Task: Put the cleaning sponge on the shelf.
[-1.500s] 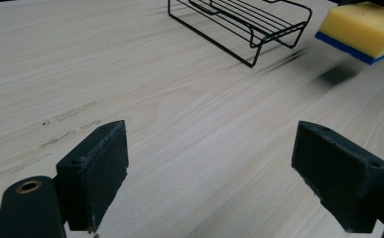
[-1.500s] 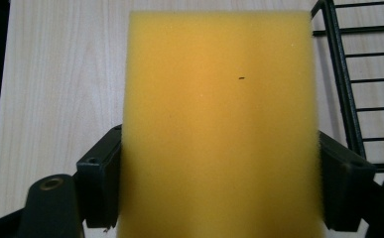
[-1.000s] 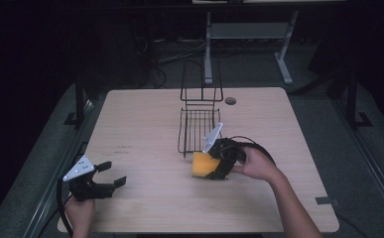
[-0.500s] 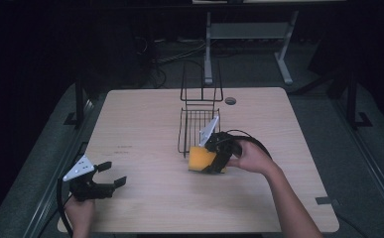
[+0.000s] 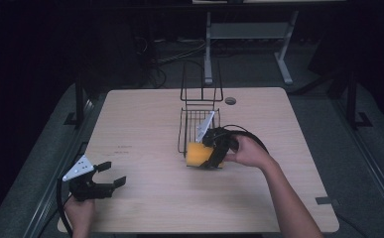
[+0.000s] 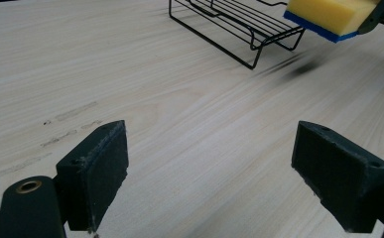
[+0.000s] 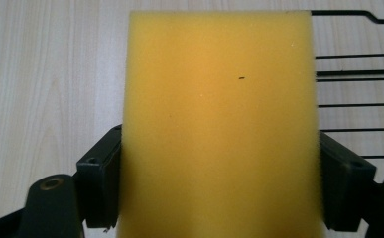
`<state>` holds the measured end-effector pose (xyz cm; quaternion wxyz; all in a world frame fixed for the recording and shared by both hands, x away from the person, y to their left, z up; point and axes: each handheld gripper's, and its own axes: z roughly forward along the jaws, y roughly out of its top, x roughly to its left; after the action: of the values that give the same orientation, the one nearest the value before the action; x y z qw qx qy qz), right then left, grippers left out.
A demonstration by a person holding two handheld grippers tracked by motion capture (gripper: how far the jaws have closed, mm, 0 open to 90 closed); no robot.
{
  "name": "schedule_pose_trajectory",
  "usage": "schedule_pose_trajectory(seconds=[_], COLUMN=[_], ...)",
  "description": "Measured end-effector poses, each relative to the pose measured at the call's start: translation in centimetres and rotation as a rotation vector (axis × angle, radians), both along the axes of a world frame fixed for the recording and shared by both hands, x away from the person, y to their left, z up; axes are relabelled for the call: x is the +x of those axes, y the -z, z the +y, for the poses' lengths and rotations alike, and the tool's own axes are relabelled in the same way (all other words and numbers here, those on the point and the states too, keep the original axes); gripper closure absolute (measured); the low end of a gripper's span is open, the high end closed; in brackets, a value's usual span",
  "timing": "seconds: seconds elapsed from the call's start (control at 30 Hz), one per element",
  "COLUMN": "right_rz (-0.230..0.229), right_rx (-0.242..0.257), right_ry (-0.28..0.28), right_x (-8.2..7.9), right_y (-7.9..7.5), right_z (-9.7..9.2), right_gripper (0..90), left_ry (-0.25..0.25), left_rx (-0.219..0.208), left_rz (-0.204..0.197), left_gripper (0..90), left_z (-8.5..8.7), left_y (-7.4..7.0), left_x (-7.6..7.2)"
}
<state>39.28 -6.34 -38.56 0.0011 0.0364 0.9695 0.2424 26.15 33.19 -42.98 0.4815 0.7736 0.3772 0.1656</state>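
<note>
Nudging sponge (image 5: 198, 154) rackward (image 5: 194, 130), seemingly, left tool (image 5: 111, 174) unmoved

— What's the table (image 5: 140, 124) made of?
— Pale wood, matt, fine straight grain. The rack (image 5: 198, 126) is thin black wire with a slight sheen.
— And the sponge (image 7: 219, 124)?
— Porous yellow foam, matt, with a blue layer underneath.

dim surroundings, table lit (gripper views sharp)
</note>
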Motion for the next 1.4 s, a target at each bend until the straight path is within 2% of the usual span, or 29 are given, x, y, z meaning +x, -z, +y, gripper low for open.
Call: schedule_pose_trajectory(seconds=[0.47,0.57,0.7,0.9,0.97,1.1,1.23,1.33,1.4], right_rz=[0.000,0.014,0.020,0.029,0.030,0.046,0.051,0.055,0.055], right_rx=[-0.015,0.005,-0.004,-0.018,-0.004,0.009,-0.021,-0.024,-0.002], right_ry=[-0.004,0.007,0.035,0.040,0.046,0.054,0.050,0.047,0.046], right_x=[1.6,2.1,2.6,3.6,3.9,4.7,5.3,5.8,6.1], right_y=[-0.5,-0.4,-0.1,-0.3,-0.4,0.1,0.6,0.6,0.6], right_z=[0.6,0.5,0.2,0.0,0.0,0.0,0.3,0.8,1.0], right_gripper=[21.5,21.5,21.5,21.5,21.5,21.5,21.5,21.5,21.5], left_ry=[-0.002,-0.001,-0.002,-0.003,-0.001,0.001,0.001,0.000,-0.001], left_rx=[-0.007,-0.006,-0.006,-0.007,-0.006,-0.003,-0.005,-0.006,-0.004], left_rz=[-0.002,0.000,-0.001,-0.001,0.000,0.003,0.004,0.005,0.005], left_gripper=[14.1,14.1,14.0,14.1,14.1,14.1,14.1,14.0,14.1], left_z=[0.1,0.1,0.1,0.1,0.1,0.0,0.0,0.0,0.0], left_y=[0.0,0.0,0.0,0.0,0.0,0.1,0.1,0.1,0.1], left_x=[0.0,0.0,0.0,0.0,0.0,0.0,0.0,0.0,0.0])
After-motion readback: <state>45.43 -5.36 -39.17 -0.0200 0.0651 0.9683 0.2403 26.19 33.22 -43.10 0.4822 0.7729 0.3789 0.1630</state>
